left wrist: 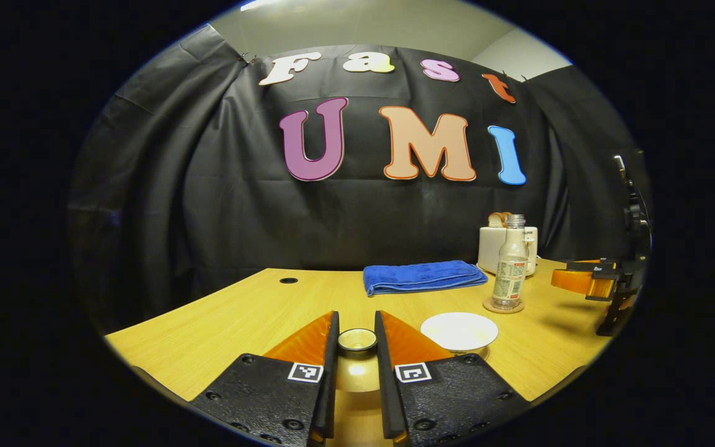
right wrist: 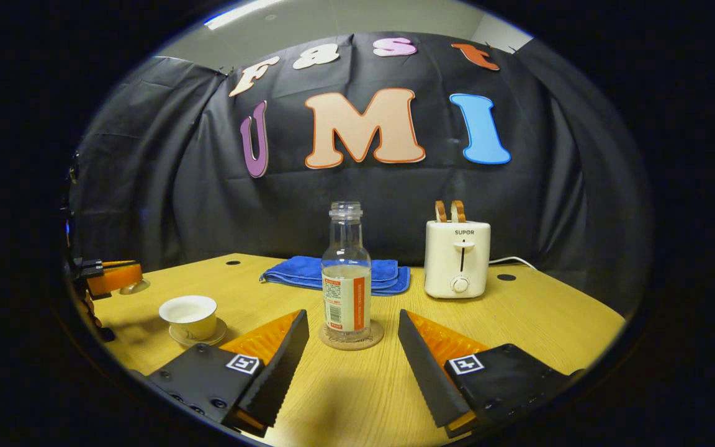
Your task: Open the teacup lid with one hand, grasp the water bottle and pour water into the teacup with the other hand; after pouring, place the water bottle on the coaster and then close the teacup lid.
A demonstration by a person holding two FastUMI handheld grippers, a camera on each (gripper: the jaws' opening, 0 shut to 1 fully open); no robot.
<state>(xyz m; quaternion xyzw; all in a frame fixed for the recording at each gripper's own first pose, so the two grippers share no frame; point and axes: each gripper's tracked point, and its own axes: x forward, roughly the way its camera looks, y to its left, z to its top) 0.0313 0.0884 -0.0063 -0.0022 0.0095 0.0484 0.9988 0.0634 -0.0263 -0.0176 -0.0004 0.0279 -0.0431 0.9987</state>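
The left gripper (left wrist: 357,347) is closed on the teacup lid (left wrist: 357,339) — both fingers press its knob, and the lid hangs clear of the worktop (left wrist: 221,323), just left of the teacup (left wrist: 460,331). The teacup sits uncovered on its saucer (right wrist: 198,338), pale liquid inside.

The right gripper (right wrist: 350,347) stands wide open, holding nothing, low over the worktop; its fingers flank the water bottle (right wrist: 346,273) without touching it. The bottle stands upright and capless on the round coaster (right wrist: 351,338), about half full. Behind it lie a folded blue towel (right wrist: 332,273) and a white toaster (right wrist: 457,257) with two slices of bread up.
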